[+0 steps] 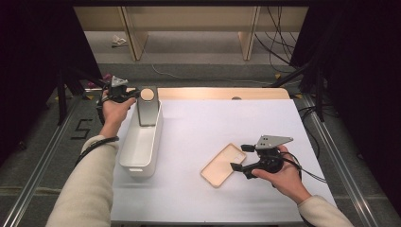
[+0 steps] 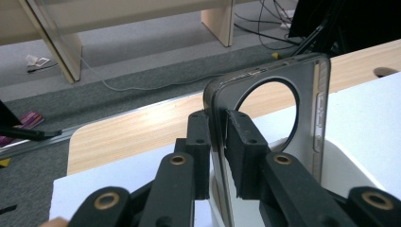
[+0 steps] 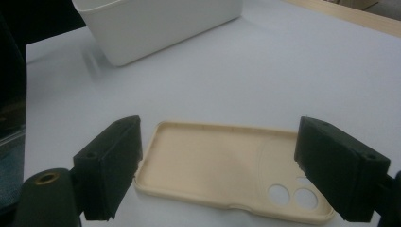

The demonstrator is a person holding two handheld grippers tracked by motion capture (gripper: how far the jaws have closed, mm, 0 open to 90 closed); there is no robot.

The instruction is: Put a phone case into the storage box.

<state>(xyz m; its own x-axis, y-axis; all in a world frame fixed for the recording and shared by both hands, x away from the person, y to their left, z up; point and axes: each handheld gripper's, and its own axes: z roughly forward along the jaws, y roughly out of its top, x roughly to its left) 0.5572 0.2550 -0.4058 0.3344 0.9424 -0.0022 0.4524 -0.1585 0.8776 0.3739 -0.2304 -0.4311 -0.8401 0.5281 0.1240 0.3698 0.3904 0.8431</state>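
The grey phone case (image 1: 147,107) is a thin, smoky, half-clear shell with rounded corners, a large round cut-out near its top and a slim button strip along one side. It stands upright over the far end of the white bin (image 1: 141,146), a long, smooth plastic tub with rounded corners and plain walls. The beige phone case (image 1: 223,164) is matt and opaque, a shallow tray shape with a raised lip all round and two small round holes at one end; it lies open side up on the white table (image 1: 227,123).

The bin sits along the table's left edge, its far end close to the bare wooden strip at the table's back. Between the bin and the beige case the white surface lies open, and there is more free room behind the beige case toward the far edge.

The left claw (image 2: 218,142) is pinching the grey case: its two black pads press on either face of the thin wall, just beside the round cut-out, at the case's upper part. The right claw (image 3: 217,170) stands spread wide, low over the table, with the beige case lying between its two black pads, which sit just off the case's two short ends; whether either pad touches the rim cannot be told.
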